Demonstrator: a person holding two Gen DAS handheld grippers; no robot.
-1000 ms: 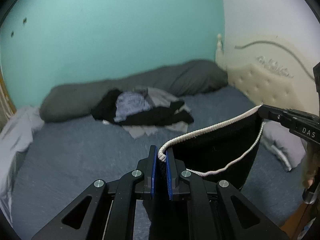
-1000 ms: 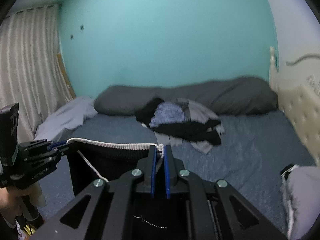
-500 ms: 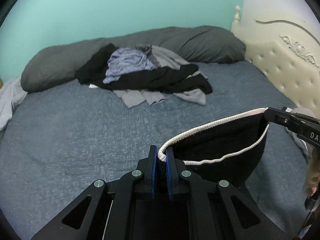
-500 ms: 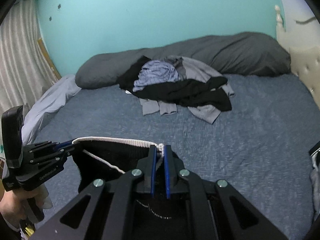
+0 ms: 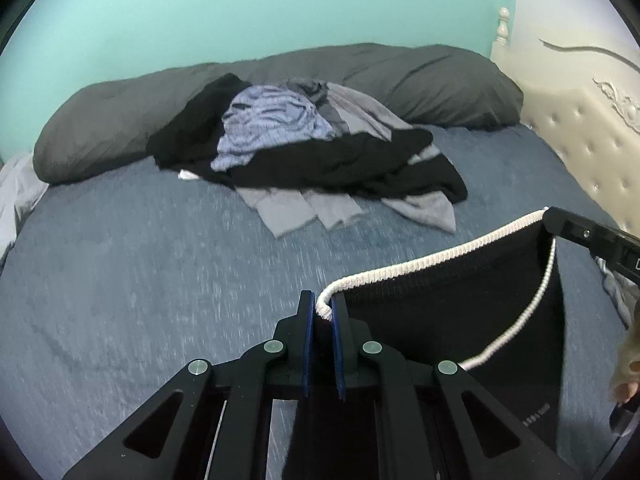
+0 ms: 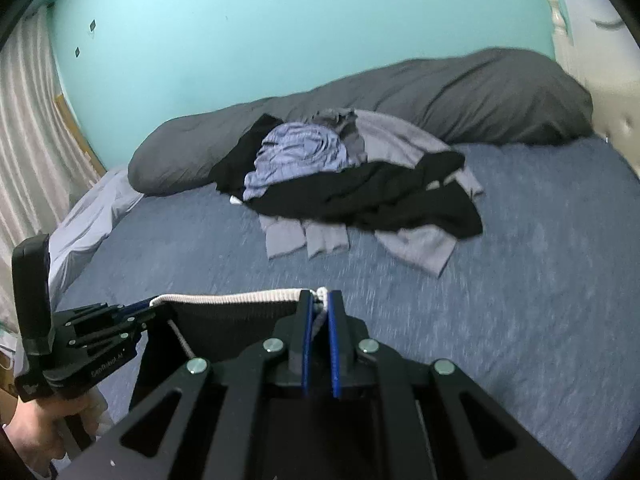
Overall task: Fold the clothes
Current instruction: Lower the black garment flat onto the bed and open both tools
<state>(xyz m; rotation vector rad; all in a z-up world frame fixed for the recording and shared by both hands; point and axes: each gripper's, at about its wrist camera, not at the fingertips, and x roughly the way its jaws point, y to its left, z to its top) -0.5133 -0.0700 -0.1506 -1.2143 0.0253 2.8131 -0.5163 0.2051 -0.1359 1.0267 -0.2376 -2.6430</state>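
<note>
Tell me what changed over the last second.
Both grippers carried the black garment forward over the bed, tilting down; the clothes pile looms nearer. Left gripper and right gripper stay clamped on its white-trimmed edge. The pile itself hasn't moved.

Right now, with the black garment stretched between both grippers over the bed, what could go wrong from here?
1. Both the left gripper and right gripper pinch only the white ribbed trim of the black garment; a tug could slip an edge free.
2. The garment hangs in the air, so lowering it unevenly may bunch it on the blue bedspread.
3. The unfolded clothes pile lies ahead; laying the garment too far forward could overlap it.
</note>
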